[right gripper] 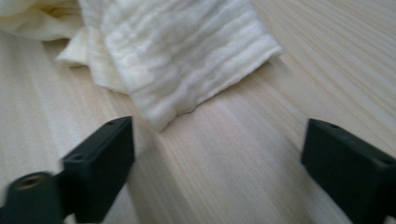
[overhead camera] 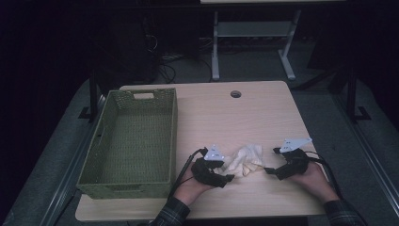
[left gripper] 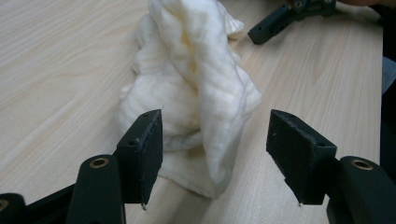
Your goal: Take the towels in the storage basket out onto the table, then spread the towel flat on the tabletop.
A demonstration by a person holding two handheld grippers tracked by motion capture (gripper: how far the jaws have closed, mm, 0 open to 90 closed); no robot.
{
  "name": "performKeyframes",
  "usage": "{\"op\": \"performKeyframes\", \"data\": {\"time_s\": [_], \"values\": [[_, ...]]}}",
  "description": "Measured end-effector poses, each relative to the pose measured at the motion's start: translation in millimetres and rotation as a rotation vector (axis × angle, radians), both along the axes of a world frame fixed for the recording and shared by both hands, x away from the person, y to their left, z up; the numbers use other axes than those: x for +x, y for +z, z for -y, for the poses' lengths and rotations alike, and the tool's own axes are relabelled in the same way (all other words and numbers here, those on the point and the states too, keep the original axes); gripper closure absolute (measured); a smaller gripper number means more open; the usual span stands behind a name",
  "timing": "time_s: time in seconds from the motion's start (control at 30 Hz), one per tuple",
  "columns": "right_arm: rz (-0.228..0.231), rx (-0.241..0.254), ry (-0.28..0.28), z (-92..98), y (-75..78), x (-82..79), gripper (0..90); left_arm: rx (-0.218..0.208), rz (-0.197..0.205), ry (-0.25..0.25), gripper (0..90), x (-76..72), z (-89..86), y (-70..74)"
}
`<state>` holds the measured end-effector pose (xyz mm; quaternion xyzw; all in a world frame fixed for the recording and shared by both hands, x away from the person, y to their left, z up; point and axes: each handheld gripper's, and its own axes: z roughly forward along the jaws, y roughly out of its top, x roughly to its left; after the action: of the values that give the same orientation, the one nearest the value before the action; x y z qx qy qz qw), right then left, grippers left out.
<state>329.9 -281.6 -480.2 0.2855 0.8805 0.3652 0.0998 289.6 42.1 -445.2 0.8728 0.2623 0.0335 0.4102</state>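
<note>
A crumpled cream cloth [overhead camera: 244,160] lies on the wooden table [overhead camera: 244,113] near its front edge, between my two grippers. My left gripper [overhead camera: 225,178] sits at the cloth's left side, held in a hand. In the left gripper view its jaws stand open [left gripper: 215,140] with a raised fold of the cloth [left gripper: 196,84] between them, and the pads do not press it. My right gripper [overhead camera: 268,170] is at the cloth's right side. Its jaws stand open [right gripper: 217,163] over bare wood, with the cloth's edge [right gripper: 177,51] just ahead of them.
A green woven basket [overhead camera: 174,136] stands along the table's left side, with nothing in it. A round cable hole [overhead camera: 235,93] is near the far edge. The white legs of another desk [overhead camera: 215,47] stand beyond the table. Bare wood lies behind the cloth.
</note>
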Motion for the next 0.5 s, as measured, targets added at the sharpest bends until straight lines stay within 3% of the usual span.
{"op": "performKeyframes", "data": {"time_s": [0.13,0.33,0.5], "values": [[-0.020,0.000,0.011,0.6,3.9,-1.4,19.0,0.025,0.000,0.007,38.3,0.9,0.6,-3.8],[-0.013,0.071,0.086,-1.6,11.7,-7.3,31.1,0.062,-0.006,-0.004,44.9,0.0,4.6,-9.1],[-0.026,0.067,0.116,-9.2,9.5,-6.6,35.5,0.073,-0.015,-0.010,50.3,-0.3,7.1,-11.8]]}}
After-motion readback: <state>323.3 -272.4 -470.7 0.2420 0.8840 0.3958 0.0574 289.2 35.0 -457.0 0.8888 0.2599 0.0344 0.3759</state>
